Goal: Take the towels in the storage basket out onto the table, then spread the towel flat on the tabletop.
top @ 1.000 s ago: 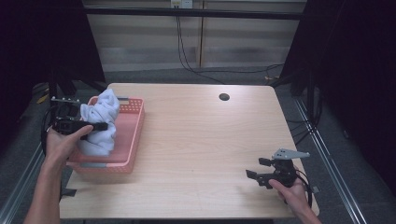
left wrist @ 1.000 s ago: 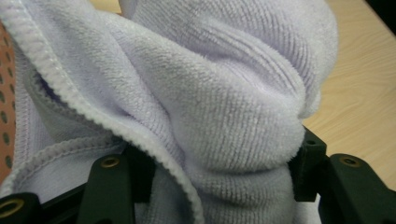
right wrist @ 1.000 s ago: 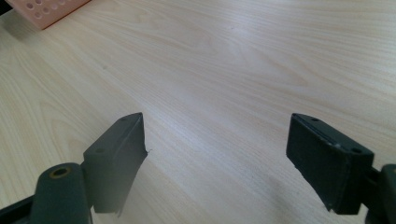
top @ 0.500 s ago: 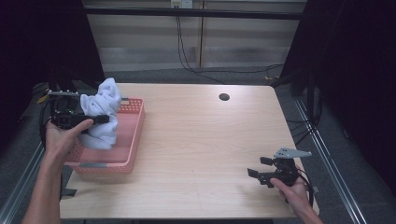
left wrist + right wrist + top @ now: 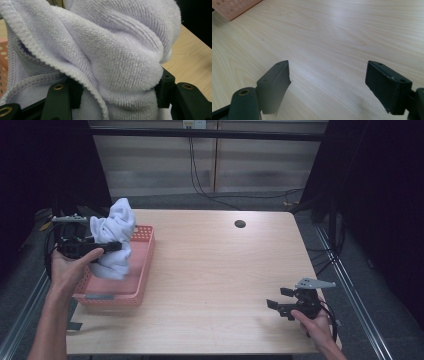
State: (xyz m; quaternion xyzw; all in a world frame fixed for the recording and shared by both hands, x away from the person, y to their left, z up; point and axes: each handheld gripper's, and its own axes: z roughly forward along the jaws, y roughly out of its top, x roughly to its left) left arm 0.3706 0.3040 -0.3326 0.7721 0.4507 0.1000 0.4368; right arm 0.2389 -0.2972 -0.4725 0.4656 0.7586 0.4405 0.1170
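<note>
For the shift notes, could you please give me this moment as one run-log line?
left gripper: shut on white towel, lifted above pink basket | right gripper: open, nothing held, low over table

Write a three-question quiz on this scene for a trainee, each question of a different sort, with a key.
1. True or false: the left claw is clamped on the white towel.
2. What lies under the hanging towel? A) the pink basket B) the dark hole in the table C) the right claw
3. Fill in: the right claw's jaws stand ____ over the bare wooden table.

Key
1. True. In the left gripper view the towel bulges between both jaws.
2. A.
3. Open. In the right gripper view nothing sits between the jaws.
</note>
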